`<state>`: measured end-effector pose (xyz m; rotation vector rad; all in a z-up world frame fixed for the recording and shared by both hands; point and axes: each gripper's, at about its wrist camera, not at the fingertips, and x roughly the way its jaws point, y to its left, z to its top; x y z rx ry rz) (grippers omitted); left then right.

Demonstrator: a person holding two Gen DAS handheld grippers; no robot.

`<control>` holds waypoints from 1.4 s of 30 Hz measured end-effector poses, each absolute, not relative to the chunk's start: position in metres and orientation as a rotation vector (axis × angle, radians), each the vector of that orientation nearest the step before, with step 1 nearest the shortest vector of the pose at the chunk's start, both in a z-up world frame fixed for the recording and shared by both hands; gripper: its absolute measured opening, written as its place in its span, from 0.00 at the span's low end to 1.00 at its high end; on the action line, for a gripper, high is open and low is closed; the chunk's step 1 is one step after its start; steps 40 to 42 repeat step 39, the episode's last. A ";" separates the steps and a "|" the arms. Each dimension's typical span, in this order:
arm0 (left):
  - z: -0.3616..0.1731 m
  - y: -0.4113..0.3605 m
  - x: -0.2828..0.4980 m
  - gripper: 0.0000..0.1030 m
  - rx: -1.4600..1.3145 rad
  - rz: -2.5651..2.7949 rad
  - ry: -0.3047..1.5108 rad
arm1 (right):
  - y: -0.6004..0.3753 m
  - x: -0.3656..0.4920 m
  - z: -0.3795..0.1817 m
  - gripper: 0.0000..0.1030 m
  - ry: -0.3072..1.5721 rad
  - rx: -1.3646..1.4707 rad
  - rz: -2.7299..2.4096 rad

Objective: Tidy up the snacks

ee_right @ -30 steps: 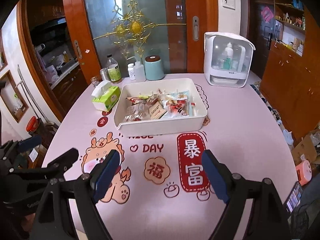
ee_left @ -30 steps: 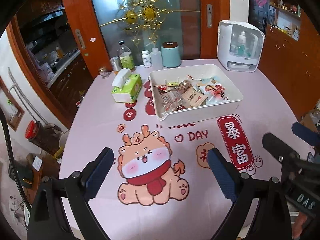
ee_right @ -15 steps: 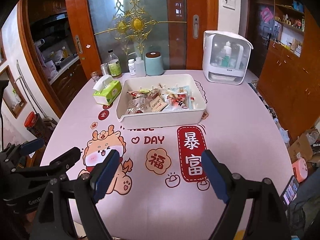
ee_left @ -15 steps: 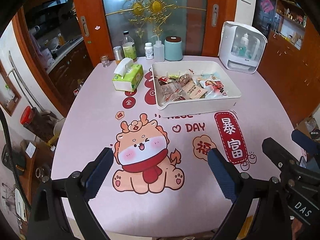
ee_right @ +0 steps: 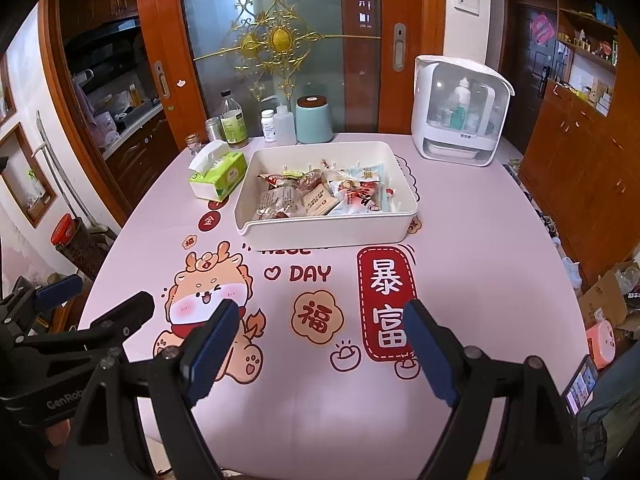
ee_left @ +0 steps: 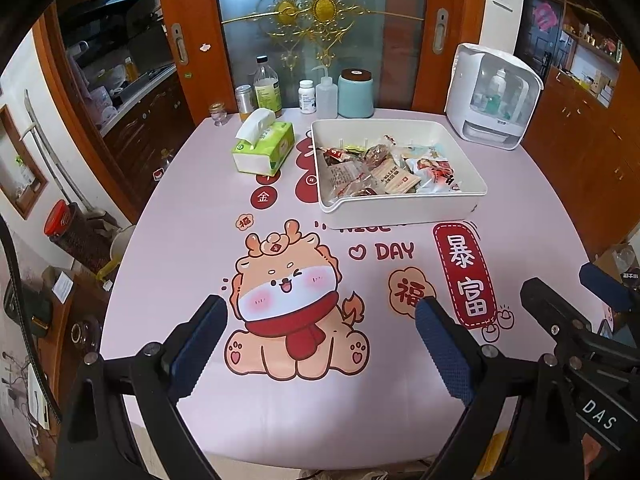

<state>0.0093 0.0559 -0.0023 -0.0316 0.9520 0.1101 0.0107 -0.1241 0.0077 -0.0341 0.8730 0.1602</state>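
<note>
I'm looking into a home dining room. A round table point(ee_left: 168, 240) wears a pink cartoon cloth, with a tissue box point(ee_left: 264, 148), a vinegar-like bottle point(ee_left: 267, 90) and a pill bottle point(ee_left: 307, 97) along its far edge. Behind it stands a wood-framed glass sliding door point(ee_right: 280, 40) with gold ornament; through the opening at left I see kitchen counters point(ee_left: 132, 84) with dishes. Wooden cabinets point(ee_right: 580, 152) and cluttered shelves point(ee_right: 588, 40) line the right wall.
</note>
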 end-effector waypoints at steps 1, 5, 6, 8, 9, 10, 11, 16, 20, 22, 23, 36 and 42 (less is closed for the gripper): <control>-0.003 0.055 0.010 0.92 -0.031 0.112 0.954 | -0.124 0.011 0.007 0.82 0.874 -0.035 0.160; -0.003 0.054 0.010 0.92 -0.028 0.118 0.954 | -0.124 0.012 0.007 0.82 0.874 -0.037 0.160; -0.004 0.054 0.010 0.92 -0.029 0.120 0.955 | -0.124 0.012 0.006 0.82 0.874 -0.039 0.159; -0.005 0.053 0.010 0.92 -0.032 0.120 0.961 | -0.124 0.012 0.006 0.82 0.881 -0.038 0.160; -0.006 0.053 0.010 0.92 -0.034 0.119 0.965 | -0.124 0.013 0.005 0.82 0.885 -0.038 0.161; -0.006 0.053 0.010 0.92 -0.036 0.120 0.966 | -0.125 0.014 0.005 0.82 0.887 -0.039 0.161; -0.006 0.053 0.010 0.92 -0.035 0.121 0.965 | -0.125 0.014 0.004 0.82 0.888 -0.039 0.162; -0.007 0.053 0.010 0.92 -0.035 0.120 0.965 | -0.125 0.015 0.003 0.82 0.885 -0.041 0.162; -0.007 0.052 0.011 0.92 -0.034 0.122 0.968 | -0.127 0.016 0.002 0.82 0.890 -0.037 0.163; -0.007 0.052 0.011 0.92 -0.034 0.122 0.970 | -0.128 0.016 0.001 0.82 0.892 -0.038 0.163; -0.007 0.052 0.011 0.92 -0.035 0.123 0.969 | -0.128 0.016 0.001 0.82 0.892 -0.038 0.164; -0.013 0.050 0.011 0.92 -0.031 0.126 0.988 | -0.131 0.019 -0.007 0.82 0.911 -0.030 0.169; -0.014 0.050 0.013 0.92 -0.032 0.126 0.996 | -0.132 0.020 -0.009 0.82 0.917 -0.029 0.170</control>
